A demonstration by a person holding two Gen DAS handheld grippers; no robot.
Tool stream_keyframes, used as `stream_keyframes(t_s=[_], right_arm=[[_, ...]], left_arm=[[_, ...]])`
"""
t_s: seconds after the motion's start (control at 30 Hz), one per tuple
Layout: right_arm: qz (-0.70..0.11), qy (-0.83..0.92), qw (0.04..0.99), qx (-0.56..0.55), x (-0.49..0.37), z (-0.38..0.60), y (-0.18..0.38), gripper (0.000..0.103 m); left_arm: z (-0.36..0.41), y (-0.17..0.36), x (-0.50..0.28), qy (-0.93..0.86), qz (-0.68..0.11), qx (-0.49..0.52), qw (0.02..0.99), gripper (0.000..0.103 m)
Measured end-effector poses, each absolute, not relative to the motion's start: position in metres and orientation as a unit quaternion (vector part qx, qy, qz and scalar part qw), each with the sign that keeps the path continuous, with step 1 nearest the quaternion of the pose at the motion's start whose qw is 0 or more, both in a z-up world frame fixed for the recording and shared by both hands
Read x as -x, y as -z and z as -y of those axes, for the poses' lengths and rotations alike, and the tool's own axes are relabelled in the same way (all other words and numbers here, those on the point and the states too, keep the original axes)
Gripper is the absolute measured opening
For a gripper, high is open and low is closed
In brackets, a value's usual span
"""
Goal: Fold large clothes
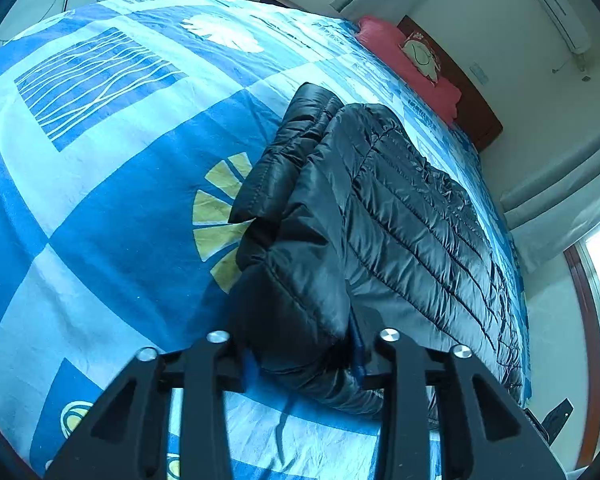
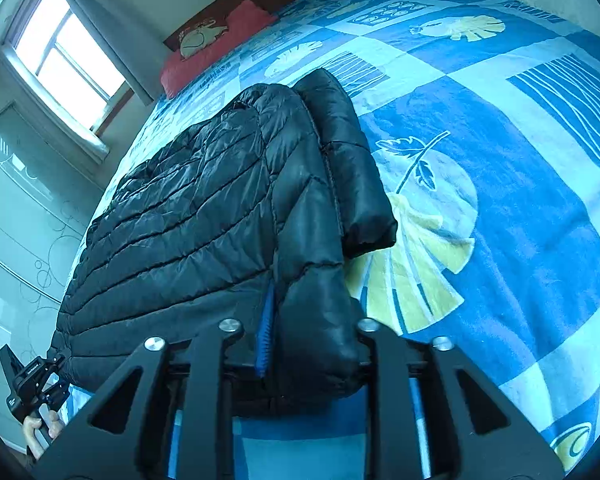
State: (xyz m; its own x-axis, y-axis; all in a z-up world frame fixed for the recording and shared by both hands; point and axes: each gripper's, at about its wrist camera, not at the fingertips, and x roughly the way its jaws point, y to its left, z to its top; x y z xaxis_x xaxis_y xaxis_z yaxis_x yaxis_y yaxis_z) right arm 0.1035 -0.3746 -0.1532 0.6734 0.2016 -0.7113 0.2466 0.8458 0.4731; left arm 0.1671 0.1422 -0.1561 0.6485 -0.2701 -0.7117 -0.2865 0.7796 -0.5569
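The black puffer jacket (image 1: pixel 380 216) lies partly folded on the bed (image 1: pixel 100 184), filling the centre of both views. Its near edge sits between the jaws of the left gripper (image 1: pixel 304 364) and of the right gripper (image 2: pixel 296 356), both part open, their grip unclear. To fold neatly, lift both corners together, level.

Black quilted puffer jacket (image 1: pixel 400 216) — folded lengthwise, sleeve doubled along one side, blue lining showing at its near end — lies flat on the bed (image 1: pixel 112 184), below the red pillow (image 1: pixel 412 64).
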Motion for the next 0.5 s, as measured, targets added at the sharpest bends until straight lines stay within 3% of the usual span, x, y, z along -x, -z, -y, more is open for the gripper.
stream_keyframes(t_s=[0.2,0.27,0.5], right_arm=[[-0.413,0.02,0.867,-0.279,-0.089,0.375,0.144,0.035],[-0.419,0.023,0.864,-0.278,-0.082,0.374,0.138,0.042],[-0.421,0.046,0.874,-0.239,-0.046,0.374,0.11,0.045]], left_arm=[[-0.142,0.148,-0.153,0.001,-0.43,0.31,0.848,0.066],[-0.142,0.145,-0.147,0.01,-0.439,0.301,0.846,0.07],[-0.152,0.117,-0.127,0.036,-0.443,0.266,0.856,0.071]])
